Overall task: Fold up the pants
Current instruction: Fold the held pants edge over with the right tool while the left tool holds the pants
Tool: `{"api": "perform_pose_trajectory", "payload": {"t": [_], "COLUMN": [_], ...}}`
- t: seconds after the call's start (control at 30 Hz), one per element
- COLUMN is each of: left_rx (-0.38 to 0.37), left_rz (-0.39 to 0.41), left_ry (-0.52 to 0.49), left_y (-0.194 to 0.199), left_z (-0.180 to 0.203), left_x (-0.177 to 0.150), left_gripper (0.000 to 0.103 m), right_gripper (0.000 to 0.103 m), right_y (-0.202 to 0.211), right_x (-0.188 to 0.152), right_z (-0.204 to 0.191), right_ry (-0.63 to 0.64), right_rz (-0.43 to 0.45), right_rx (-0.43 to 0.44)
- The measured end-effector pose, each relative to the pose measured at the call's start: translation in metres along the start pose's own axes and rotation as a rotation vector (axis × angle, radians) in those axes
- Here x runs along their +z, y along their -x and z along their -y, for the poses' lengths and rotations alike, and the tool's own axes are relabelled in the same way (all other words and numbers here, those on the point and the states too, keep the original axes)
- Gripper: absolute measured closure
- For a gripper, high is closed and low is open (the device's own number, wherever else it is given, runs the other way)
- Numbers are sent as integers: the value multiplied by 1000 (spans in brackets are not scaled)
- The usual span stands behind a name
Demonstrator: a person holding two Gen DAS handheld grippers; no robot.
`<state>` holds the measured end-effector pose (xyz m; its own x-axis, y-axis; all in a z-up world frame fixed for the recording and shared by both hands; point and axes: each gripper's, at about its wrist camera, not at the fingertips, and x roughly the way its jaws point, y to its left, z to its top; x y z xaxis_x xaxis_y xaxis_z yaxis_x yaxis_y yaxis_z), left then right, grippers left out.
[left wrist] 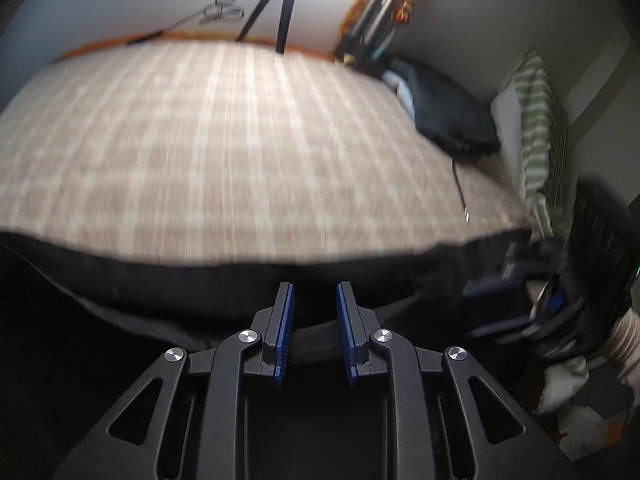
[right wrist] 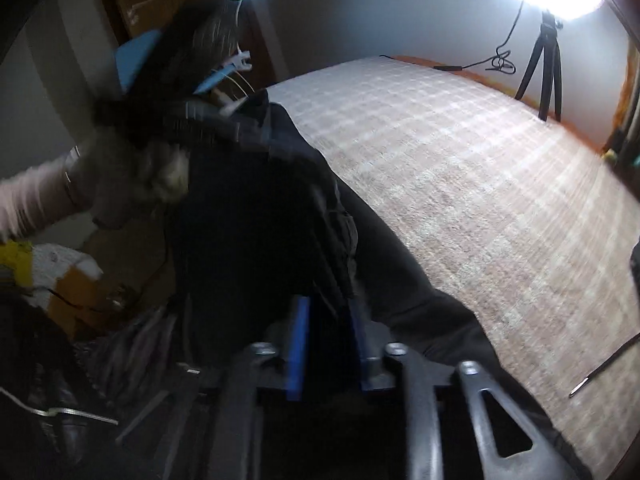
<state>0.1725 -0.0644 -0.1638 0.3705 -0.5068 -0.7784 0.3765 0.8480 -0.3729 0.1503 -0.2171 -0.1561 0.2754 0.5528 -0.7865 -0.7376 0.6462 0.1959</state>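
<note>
Black pants point(left wrist: 240, 280) lie along the near edge of a bed with a checked beige cover point(left wrist: 224, 140). My left gripper point(left wrist: 315, 292) hangs just above the pants' edge, its blue pads parted with dark cloth between and under them. In the right wrist view the pants point(right wrist: 260, 220) hang as a dark bunched mass off the bed's side point(right wrist: 460, 160). My right gripper point(right wrist: 328, 308) has its blue pads around a fold of the pants. The view is blurred by motion.
A black bag point(left wrist: 448, 108) and a striped green pillow point(left wrist: 536, 128) sit at the bed's far right. A tripod point(left wrist: 280, 4) and a cable stand beyond the bed. A thin cable point(right wrist: 604, 364) lies on the cover. The person's sleeve point(right wrist: 36, 200) is at left.
</note>
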Motion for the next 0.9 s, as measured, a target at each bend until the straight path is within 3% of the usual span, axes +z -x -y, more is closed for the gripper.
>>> {"api": "perform_pose_trajectory", "payload": {"t": [0.13, 0.33, 0.4, 0.43, 0.47, 0.63, 0.7, 0.8, 0.9], "left_rx": [-3, 14, 32, 48, 61, 208, 285, 378, 396], "left_rz": [5, 36, 52, 74, 96, 227, 226, 207, 202], "left_ry": [22, 15, 7, 5, 7, 98, 139, 228, 303], "left_y": [1, 10, 16, 25, 33, 87, 94, 93, 90], "left_z": [-2, -2, -5, -7, -10, -57, -82, -124, -147], "left_x": [-15, -13, -13, -13, -14, -28, -33, -38, -43], "left_gripper": [83, 83, 83, 83, 83, 83, 83, 83, 83], "right_gripper": [49, 47, 66, 83, 88, 95, 96, 97, 96], "right_y": [21, -11, -33, -43, -47, -30, -20, -22, -49], "right_x": [16, 33, 38, 41, 42, 51, 59, 76, 89], "right_z": [10, 5, 4, 10, 12, 19, 22, 32, 56], "right_ry": [-59, -14, -25, -46, -62, -72, -52, -7, -25], "right_rz": [75, -24, -75, -92, -92, -8, 16, 12, -62], "right_rx": [24, 42, 50, 59, 59, 40, 15, -100, -211]}}
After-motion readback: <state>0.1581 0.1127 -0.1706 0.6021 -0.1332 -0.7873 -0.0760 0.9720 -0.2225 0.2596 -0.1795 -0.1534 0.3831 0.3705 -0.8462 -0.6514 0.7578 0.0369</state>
